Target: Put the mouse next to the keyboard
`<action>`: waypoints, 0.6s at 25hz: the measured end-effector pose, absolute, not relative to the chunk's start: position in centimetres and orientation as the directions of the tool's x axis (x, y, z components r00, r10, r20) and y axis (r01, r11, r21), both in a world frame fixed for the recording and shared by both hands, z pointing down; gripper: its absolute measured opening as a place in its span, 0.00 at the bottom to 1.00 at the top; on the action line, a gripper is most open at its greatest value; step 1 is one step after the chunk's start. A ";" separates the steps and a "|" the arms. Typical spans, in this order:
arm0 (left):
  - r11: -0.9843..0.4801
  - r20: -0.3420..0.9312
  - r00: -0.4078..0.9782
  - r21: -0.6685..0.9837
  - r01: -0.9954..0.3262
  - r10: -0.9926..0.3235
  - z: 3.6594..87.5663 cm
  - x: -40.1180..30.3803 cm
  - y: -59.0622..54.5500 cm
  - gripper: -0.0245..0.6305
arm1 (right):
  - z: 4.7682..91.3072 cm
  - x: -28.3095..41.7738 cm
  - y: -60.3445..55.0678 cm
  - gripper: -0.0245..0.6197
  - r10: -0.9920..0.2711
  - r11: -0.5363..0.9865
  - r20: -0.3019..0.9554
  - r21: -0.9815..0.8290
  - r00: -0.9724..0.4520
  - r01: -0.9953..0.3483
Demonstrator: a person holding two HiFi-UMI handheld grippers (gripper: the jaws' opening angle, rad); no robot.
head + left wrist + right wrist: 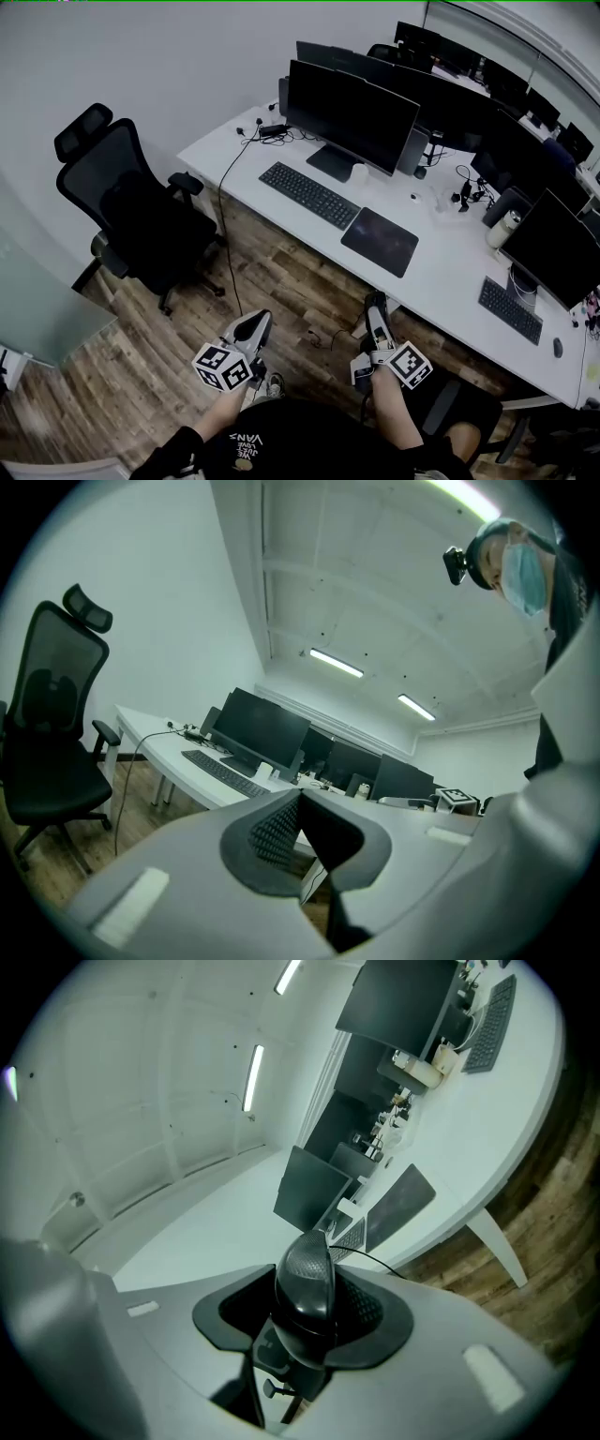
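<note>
- The black mouse (305, 1297) was clamped between the jaws of the right gripper (377, 314), which were partly closed onto its sides.
- It was held over the wooden floor (281, 291), well apart from the keyboard (309, 194) on the white desk (450, 272).
- The left gripper (300, 803) was seen with its jaws together and nothing between them.

— Where is the mouse?
— The black mouse (305, 1288), its shell finely dotted, stands on end, pressed between the jaws of the right gripper (376, 319), above the floor.
— And the keyboard?
— The dark keyboard (309, 194) lies flat on the white desk (450, 272), at 11 o'clock from the mouse, well apart.
</note>
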State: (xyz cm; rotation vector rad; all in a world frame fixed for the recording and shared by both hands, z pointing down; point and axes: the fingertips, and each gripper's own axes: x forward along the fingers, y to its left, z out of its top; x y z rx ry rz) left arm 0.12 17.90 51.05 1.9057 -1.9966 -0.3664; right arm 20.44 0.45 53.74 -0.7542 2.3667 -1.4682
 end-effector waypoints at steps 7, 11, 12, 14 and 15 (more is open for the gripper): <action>-0.018 0.083 0.055 0.397 -0.917 -0.995 50.9 -6.2 16.6 0.04 | 53.9 15.7 0.0 0.32 -0.625 0.343 0.072 -0.869 -0.777 -0.357; -0.054 0.084 0.096 0.401 -0.914 -0.992 51.0 -8.9 16.1 0.04 | 54.4 13.3 0.6 0.32 -0.641 0.331 0.085 -0.866 -0.763 -0.375; -0.055 0.081 0.095 0.407 -0.912 -0.992 51.0 -9.5 15.9 0.04 | 54.6 12.9 0.7 0.32 -0.645 0.319 0.093 -0.869 -0.759 -0.377; -0.054 0.074 0.092 0.412 -0.910 -0.993 51.2 -10.5 15.5 0.04 | 55.4 12.5 1.1 0.32 -0.659 0.248 0.156 -0.879 -0.736 -0.408; -0.053 0.073 0.091 0.411 -0.910 -0.993 51.3 -10.8 15.3 0.04 | 55.6 12.4 0.9 0.32 -0.662 0.241 0.164 -0.877 -0.731 -0.416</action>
